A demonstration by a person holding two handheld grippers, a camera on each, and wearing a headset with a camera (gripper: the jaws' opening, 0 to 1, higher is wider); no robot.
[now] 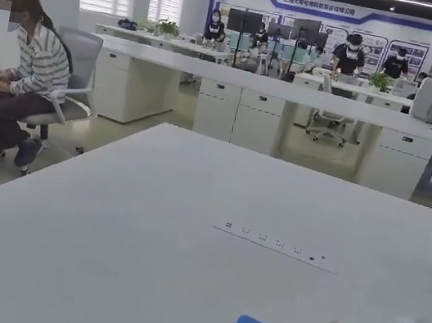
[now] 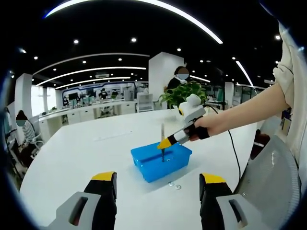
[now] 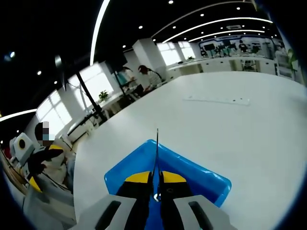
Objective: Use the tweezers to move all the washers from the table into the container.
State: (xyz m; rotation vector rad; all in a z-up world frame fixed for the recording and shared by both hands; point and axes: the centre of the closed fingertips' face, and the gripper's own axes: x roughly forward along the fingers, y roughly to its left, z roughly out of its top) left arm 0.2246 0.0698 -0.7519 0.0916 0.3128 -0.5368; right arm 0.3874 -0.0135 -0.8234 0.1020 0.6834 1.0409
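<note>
The broad white tabletop (image 1: 147, 225) takes up the lower half of the head view, in an open office with rows of white desks behind it. A seated person in a striped top (image 1: 28, 72) is at upper left. Mid-frame in the left gripper view sits a blue plastic container (image 2: 160, 162), with two small metal washers (image 2: 178, 187) on the table just below it. The right gripper (image 3: 156, 178) is clamped on thin metal tweezers (image 3: 156, 153), which point down over the container. The left gripper (image 2: 157, 178) has its jaws wide apart and holds nothing.

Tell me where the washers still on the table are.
In the left gripper view, two washers lie side by side on the white table, just outside the blue container's near wall.
</note>
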